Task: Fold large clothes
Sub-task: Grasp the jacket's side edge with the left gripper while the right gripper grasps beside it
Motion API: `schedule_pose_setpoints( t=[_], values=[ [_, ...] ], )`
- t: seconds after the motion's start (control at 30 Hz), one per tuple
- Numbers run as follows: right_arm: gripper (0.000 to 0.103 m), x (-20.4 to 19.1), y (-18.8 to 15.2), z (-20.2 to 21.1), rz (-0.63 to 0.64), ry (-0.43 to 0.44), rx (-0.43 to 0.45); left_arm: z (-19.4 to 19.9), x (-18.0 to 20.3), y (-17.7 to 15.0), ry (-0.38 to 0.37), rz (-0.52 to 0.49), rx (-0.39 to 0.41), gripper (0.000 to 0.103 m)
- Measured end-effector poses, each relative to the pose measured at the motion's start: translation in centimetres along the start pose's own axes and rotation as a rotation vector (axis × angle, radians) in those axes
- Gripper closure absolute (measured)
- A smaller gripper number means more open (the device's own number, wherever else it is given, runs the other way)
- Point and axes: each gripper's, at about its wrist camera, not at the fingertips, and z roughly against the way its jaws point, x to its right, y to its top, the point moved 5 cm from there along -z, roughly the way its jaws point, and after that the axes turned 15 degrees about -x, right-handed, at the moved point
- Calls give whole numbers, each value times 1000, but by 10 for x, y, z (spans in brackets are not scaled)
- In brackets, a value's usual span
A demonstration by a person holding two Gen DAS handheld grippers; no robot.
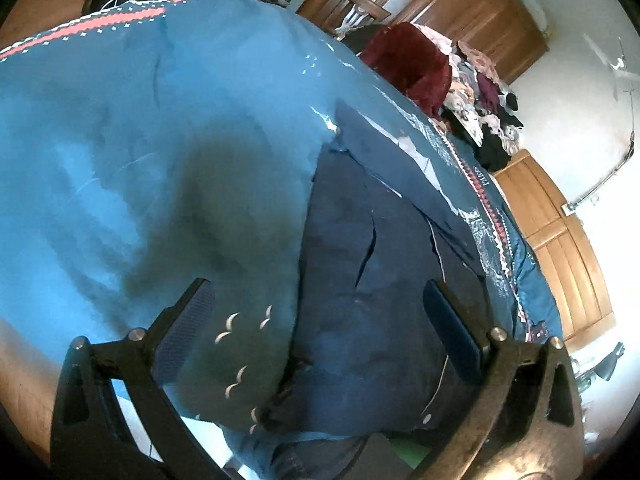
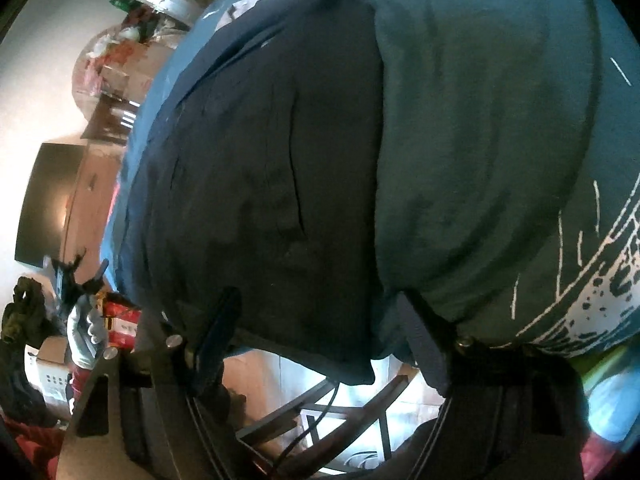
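Nearest the cameras, both grippers were hanging over the near edge of the bed. The left gripper (image 1: 320, 320) had its fingers spread wide with nothing between them, straddling the spot where the dark navy garment (image 1: 380, 260) meets the blue bedspread (image 1: 140, 120). The right gripper (image 2: 320, 340) was open wide too, lined up on the garment's hem where it droops off the bed edge — looked like both were set up to pinch that near edge and start a fold, though that's a guess.

The garment itself was laid out flat on the bedspread, probably to keep it smooth for folding. Further back, a pile of clothes (image 1: 460, 92) sat past the bed's far side, with a wooden wardrobe (image 1: 440, 8) behind it — likely the queue of stuff waiting.
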Motion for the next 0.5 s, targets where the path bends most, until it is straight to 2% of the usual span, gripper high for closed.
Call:
schedule_pose_setpoints(
  t=[0.13, 0.3, 0.4, 0.43, 0.5],
  values=[
    [20, -6, -3, -8, 29, -10, -11, -8, -12, -11, -48, 36, -74, 1],
    [20, -12, -1, -15, 45, 3, -24, -7, -18, -19, -25, 24, -112, 1],
    [20, -14, 1, -16, 51, 21, -30, -12, -11, -27, 9, -31, -159, 4],
    [20, -12, 0, -15, 53, 23, -31, -15, -5, -30, 15, -66, -181, 6],
    [20, -14, -1, -16, 60, 27, -33, -20, 4, -37, 19, -128, -220, 27]
  ],
)
